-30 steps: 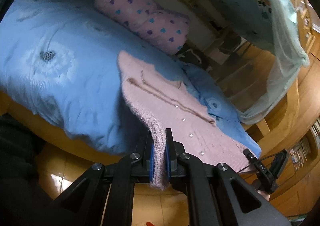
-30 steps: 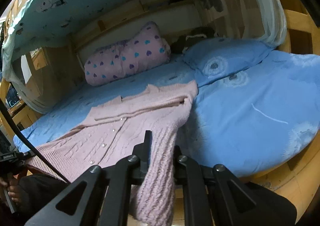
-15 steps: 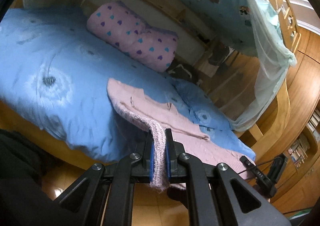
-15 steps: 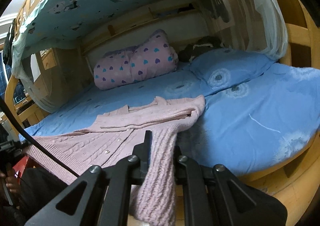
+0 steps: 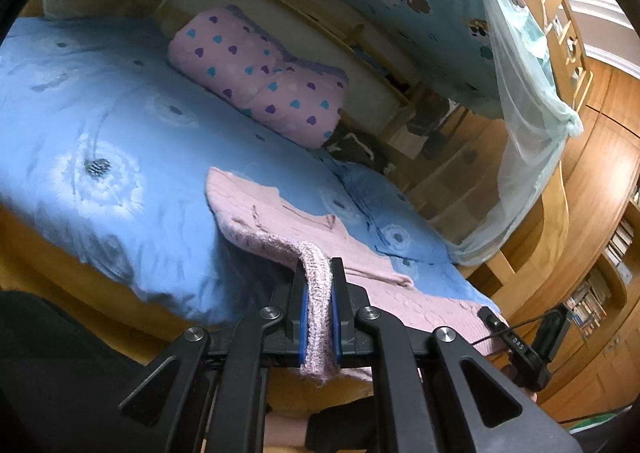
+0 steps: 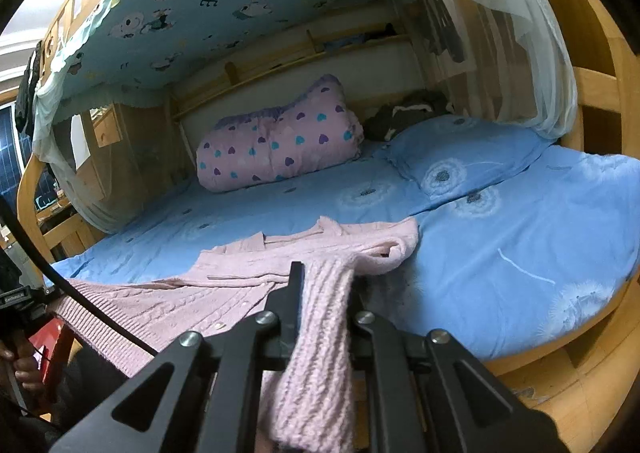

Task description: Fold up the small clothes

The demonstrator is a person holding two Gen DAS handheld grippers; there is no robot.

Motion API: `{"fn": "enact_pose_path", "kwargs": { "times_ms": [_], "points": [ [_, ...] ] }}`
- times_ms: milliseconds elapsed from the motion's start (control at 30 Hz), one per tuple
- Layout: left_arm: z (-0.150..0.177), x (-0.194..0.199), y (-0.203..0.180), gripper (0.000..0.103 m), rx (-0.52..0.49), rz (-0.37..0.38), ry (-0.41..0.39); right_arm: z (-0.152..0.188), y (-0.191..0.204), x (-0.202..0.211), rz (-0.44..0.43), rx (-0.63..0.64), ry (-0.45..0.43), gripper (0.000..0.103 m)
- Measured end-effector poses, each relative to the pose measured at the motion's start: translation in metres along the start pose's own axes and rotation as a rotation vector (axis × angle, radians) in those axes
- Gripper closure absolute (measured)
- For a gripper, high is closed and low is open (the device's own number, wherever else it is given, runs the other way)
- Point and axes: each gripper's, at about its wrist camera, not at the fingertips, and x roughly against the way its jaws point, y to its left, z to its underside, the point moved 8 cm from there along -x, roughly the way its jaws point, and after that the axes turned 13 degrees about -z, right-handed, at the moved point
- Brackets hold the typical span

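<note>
Currently your left gripper (image 5: 319,285) is clamped on one sleeve of the pink knit cardigan (image 5: 280,229); your right gripper (image 6: 323,289) grips the other sleeve. Cardigan body lies on the blue bedsheet (image 6: 520,221) near the bed's front edge. Heart-print pillow (image 6: 280,141) sits approx. 12 o'clock from it, well apart.

1. Your left gripper (image 5: 319,289) is matte black, with blue pads (image 5: 305,317) lining the inner faces of its fingers.
2. Four silver round-headed screws (image 5: 270,311) sit along its angular arms, which have triangular cut-outs.
3. Your right gripper (image 6: 325,293) has the same black frame and silver screws (image 6: 266,318).
4. A black cable (image 6: 72,287) crosses the right wrist view at 9 o'clock.
5. You wear dark clothing (image 5: 60,373) at 8 o'clock.
</note>
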Motion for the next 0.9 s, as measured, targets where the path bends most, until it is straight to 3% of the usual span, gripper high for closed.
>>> {"fn": "enact_pose_path", "kwargs": {
  "times_ms": [200,500,800,900],
  "points": [
    [-0.025,-0.005,0.012,0.103,0.061,0.002,-0.037,-0.009,-0.005,-0.012,-0.001,-0.011,0.009,0.094],
    [-0.065,-0.030,0.008,0.103,0.047,-0.034,-0.082,-0.045,-0.009,-0.042,-0.033,0.017,-0.022,0.094],
    [-0.086,-0.089,0.022,0.103,0.117,-0.080,-0.013,-0.064,-0.044,-0.092,-0.076,-0.081,-0.044,0.094],
    [-0.089,-0.112,0.023,0.103,0.132,-0.098,0.019,-0.062,-0.072,-0.111,-0.045,-0.149,-0.027,0.094]
  ]
}}
